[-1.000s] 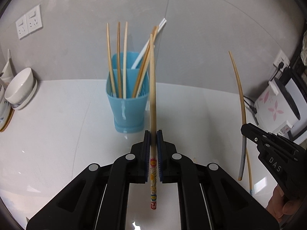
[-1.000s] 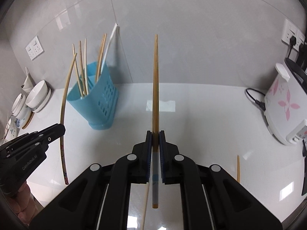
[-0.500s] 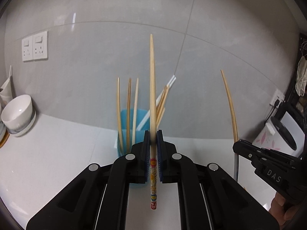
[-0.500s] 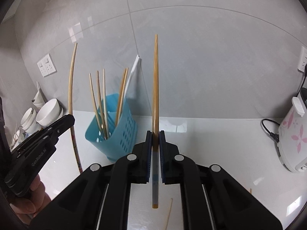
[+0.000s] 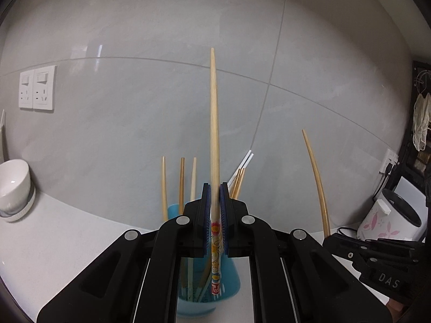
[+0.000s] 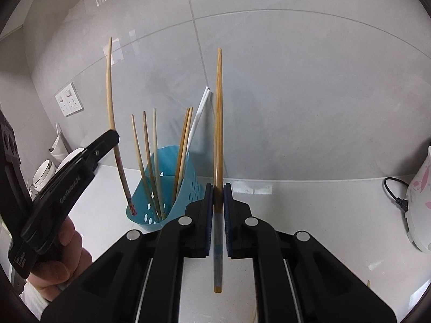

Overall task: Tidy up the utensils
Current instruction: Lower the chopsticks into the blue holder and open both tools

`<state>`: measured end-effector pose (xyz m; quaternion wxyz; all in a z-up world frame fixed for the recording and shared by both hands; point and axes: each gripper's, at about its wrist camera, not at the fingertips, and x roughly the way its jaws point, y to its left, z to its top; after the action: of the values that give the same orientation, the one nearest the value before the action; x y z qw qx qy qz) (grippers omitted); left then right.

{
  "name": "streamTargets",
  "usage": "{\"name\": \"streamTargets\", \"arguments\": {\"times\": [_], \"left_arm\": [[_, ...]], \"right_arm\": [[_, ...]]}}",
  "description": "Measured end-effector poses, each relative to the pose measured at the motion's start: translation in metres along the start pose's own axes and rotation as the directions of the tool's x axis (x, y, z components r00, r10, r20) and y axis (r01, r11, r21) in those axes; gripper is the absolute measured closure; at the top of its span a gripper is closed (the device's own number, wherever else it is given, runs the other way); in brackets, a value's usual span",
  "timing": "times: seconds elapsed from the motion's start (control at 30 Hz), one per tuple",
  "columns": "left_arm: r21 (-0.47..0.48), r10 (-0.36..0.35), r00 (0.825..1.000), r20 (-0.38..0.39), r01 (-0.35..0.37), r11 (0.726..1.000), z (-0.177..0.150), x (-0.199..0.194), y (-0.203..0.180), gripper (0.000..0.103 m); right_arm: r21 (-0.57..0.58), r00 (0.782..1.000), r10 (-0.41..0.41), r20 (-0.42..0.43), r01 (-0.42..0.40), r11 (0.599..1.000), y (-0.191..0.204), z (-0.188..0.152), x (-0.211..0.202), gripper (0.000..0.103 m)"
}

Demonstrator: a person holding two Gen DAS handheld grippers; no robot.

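Observation:
My left gripper (image 5: 214,188) is shut on a bamboo chopstick (image 5: 214,121) with a cartoon-printed lower end, held upright. That printed end hangs at the mouth of the blue perforated holder (image 5: 231,288), which stands right below the fingers and holds several chopsticks and a white straw. In the right wrist view the left gripper (image 6: 109,138) and its chopstick (image 6: 109,88) are at the holder's (image 6: 188,188) left rim. My right gripper (image 6: 218,188) is shut on another upright chopstick (image 6: 218,107) with a grey lower end, just right of the holder. The right gripper (image 5: 377,255) also shows at the lower right of the left wrist view.
White bowls (image 5: 13,183) stand at the left by the wall, under wall sockets (image 5: 37,87). A white rice cooker (image 6: 420,202) with a black cord (image 6: 396,196) sits at the right. A loose chopstick (image 6: 368,284) lies on the white counter near the right.
The left gripper has carried its chopstick forward until it is over the holder and tilted up. The right gripper has also come closer to the holder, chopstick still gripped.

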<state>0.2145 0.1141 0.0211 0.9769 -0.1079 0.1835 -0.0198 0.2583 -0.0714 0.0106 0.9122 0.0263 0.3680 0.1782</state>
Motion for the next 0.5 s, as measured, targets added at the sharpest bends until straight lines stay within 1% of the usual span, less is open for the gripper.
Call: {"name": "streamTargets", "arguments": {"times": [0.13,0.23,0.5], "left_arm": [[0.013,-0.002,1.000,0.000,0.002,1.000,-0.004,0.015,0.002,0.097],[0.036,0.009,1.000,-0.010,-0.008,0.999,-0.012,0.027,0.001,0.097],[0.065,0.031,0.998,-0.055,-0.028,0.997,-0.035,0.049,0.003,0.097]], "right_arm": [[0.006,1.000,0.001,-0.012,-0.001,1.000,-0.004,-0.004,0.007,0.096],[0.005,1.000,0.003,-0.019,-0.003,1.000,-0.005,-0.006,0.012,0.096],[0.003,0.999,0.008,-0.031,-0.008,1.000,-0.007,-0.007,0.020,0.096]]}}
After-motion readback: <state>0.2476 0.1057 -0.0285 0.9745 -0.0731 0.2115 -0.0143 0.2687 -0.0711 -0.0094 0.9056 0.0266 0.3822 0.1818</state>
